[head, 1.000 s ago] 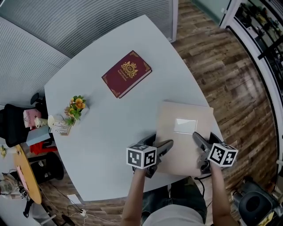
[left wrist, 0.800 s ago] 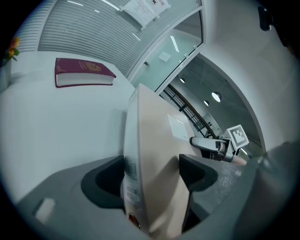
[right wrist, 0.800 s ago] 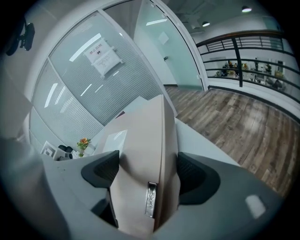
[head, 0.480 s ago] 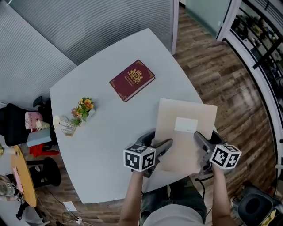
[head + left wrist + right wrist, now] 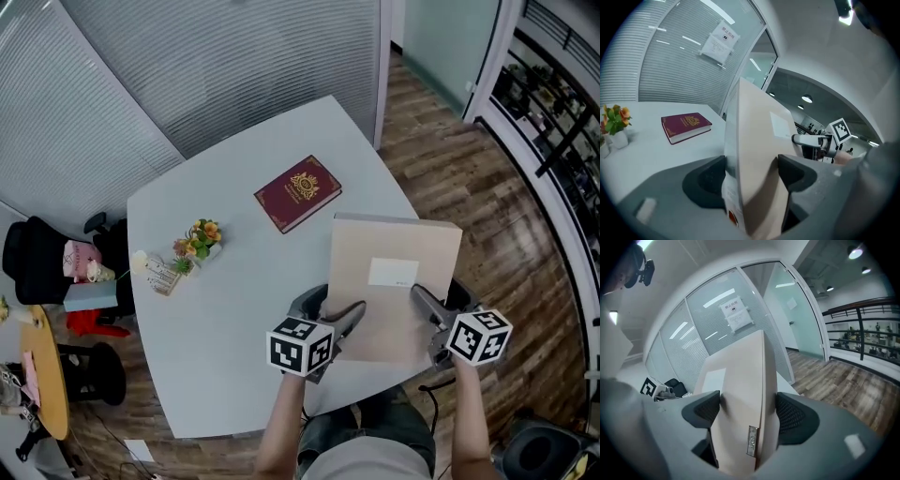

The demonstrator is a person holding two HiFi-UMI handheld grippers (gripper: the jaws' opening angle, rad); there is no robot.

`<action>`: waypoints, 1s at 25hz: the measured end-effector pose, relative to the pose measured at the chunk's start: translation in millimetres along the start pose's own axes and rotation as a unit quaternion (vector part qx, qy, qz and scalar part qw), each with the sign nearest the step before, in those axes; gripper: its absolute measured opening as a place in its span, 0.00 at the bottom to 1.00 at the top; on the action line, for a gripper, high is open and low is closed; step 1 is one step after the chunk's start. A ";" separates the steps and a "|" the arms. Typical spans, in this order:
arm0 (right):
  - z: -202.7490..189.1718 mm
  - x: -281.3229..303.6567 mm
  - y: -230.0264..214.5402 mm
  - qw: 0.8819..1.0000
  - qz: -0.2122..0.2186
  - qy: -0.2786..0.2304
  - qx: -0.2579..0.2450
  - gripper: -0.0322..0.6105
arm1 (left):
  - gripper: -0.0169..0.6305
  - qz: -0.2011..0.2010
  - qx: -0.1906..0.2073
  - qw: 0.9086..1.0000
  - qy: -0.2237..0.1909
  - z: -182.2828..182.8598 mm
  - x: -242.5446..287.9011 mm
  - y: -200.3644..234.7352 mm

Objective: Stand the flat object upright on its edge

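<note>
The flat object is a beige board-like book (image 5: 394, 281) with a white label on its face. It is held at the near end of the pale table (image 5: 234, 309), its far edge raised so that it tilts up. My left gripper (image 5: 339, 323) is shut on its left near corner, and my right gripper (image 5: 427, 311) is shut on its right near corner. In the left gripper view the beige book (image 5: 757, 154) fills the gap between the jaws of the left gripper (image 5: 752, 176). The right gripper view shows the beige book (image 5: 740, 394) pinched edge-on in the right gripper (image 5: 747, 416).
A dark red book (image 5: 298, 192) lies flat at the far middle of the table, also seen as the red book (image 5: 686, 125) in the left gripper view. A small flower pot (image 5: 195, 241) and a card stand to the left. Wooden floor lies beyond the right table edge.
The beige book's far edge has come up off the table, so its top edge now shows. Both grippers keep their hold. The head camera has pulled back and shows more table.
</note>
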State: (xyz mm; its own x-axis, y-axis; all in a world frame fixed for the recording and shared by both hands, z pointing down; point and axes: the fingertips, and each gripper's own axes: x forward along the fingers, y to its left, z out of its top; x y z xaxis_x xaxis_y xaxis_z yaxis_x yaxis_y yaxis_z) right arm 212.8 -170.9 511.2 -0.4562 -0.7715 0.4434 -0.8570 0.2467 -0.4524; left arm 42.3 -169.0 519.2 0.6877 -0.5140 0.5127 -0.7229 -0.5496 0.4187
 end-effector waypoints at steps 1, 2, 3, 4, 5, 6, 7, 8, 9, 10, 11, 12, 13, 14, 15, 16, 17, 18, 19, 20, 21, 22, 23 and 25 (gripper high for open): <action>4.0 0.3 2.9 1.000 0.003 -0.004 -0.006 0.68 | 0.59 0.004 0.005 1.000 -0.006 3.7 -2.7 0.0; 8.0 1.0 5.5 1.000 0.007 -0.008 -0.012 0.68 | 0.59 0.009 0.011 1.000 -0.011 7.4 -4.8 0.1; 11.8 1.9 7.9 1.000 0.010 -0.012 -0.018 0.68 | 0.59 0.014 0.017 1.000 -0.015 10.9 -6.6 0.3; 15.3 2.6 10.0 1.000 0.013 -0.014 -0.024 0.68 | 0.59 0.019 0.023 0.999 -0.019 14.3 -8.2 0.5; 18.4 3.2 12.0 0.999 0.016 -0.017 -0.029 0.68 | 0.59 0.024 0.030 0.999 -0.023 17.4 -9.8 0.7; 21.0 3.8 14.1 0.999 0.019 -0.019 -0.035 0.68 | 0.59 0.029 0.037 0.999 -0.026 20.3 -11.5 1.0; 23.4 4.4 16.2 0.999 0.022 -0.022 -0.041 0.68 | 0.59 0.035 0.044 0.998 -0.028 22.8 -13.2 1.3; 25.9 4.8 18.5 0.998 0.025 -0.025 -0.048 0.67 | 0.59 0.041 0.051 0.997 -0.031 25.2 -14.8 1.7; 28.7 5.2 20.8 0.998 0.028 -0.028 -0.056 0.67 | 0.59 0.046 0.058 0.997 -0.035 27.5 -16.3 1.9; 31.8 5.4 23.1 0.997 0.031 -0.031 -0.066 0.67 | 0.59 0.052 0.064 0.996 -0.039 29.8 -17.6 2.1; 35.0 5.8 25.4 0.996 0.034 -0.034 -0.076 0.67 | 0.59 0.057 0.070 0.995 -0.043 32.2 -18.8 2.4; 38.3 6.2 27.7 0.995 0.035 -0.037 -0.088 0.67 | 0.59 0.063 0.076 0.994 -0.047 34.3 -19.9 3.0; 41.4 6.8 30.0 0.993 0.036 -0.039 -0.101 0.67 | 0.58 0.069 0.081 0.993 -0.049 36.2 -20.8 3.8; 44.0 7.5 32.3 0.992 0.036 -0.041 -0.114 0.66 | 0.58 0.075 0.087 0.992 -0.050 37.8 -21.7 4.9; 46.0 8.3 34.4 0.991 0.037 -0.041 -0.126 0.66 | 0.58 0.082 0.092 0.991 -0.051 39.2 -22.4 6.5; 47.5 9.1 36.1 0.989 0.037 -0.042 -0.136 0.66 | 0.58 0.090 0.099 0.990 -0.052 40.5 -22.9 8.4; 48.6 10.1 37.6 0.988 0.038 -0.042 -0.145 0.66 | 0.58 0.098 0.107 0.988 -0.053 41.7 -23.3 10.6; 49.6 11.3 38.8 0.987 0.037 -0.041 -0.153 0.66 | 0.57 0.105 0.113 0.987 -0.054 42.8 -23.6 12.6; 50.6 12.7 39.8 0.986 0.037 -0.041 -0.160 0.66 | 0.57 0.110 0.118 0.985 -0.054 43.9 -23.7 14.0; 51.7 14.1 40.5 0.985 0.035 -0.041 -0.166 0.66 | 0.57 0.115 0.121 0.985 -0.054 45.0 -23.5 15.1; 52.8 15.2 40.9 0.984 0.032 -0.041 -0.170 0.65 | 0.57 0.119 0.124 0.984 -0.055 46.3 -23.1 16.3; 53.9 16.0 41.0 0.983 0.030 -0.040 -0.175 0.65 | 0.57 0.124 0.126 0.983 -0.057 47.4 -22.4 17.4; 54.8 16.6 40.7 0.983 0.027 -0.041 -0.179 0.65 | 0.57 0.127 0.127 0.982 -0.059 48.1 -21.5 17.8; 56.0 18.4 39.6 0.981 0.023 -0.041 -0.187 0.65 | 0.57 0.130 0.126 0.982 -0.057 47.9 -19.2 18.3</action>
State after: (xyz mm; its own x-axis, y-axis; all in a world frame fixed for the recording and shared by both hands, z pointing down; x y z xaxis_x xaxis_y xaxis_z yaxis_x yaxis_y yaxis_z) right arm 183.9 -208.1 458.1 -0.4891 -0.7953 0.3582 -0.8708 0.4686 -0.1486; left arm 19.0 -200.7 481.1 0.4951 -0.7211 0.4847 -0.8455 -0.5283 0.0777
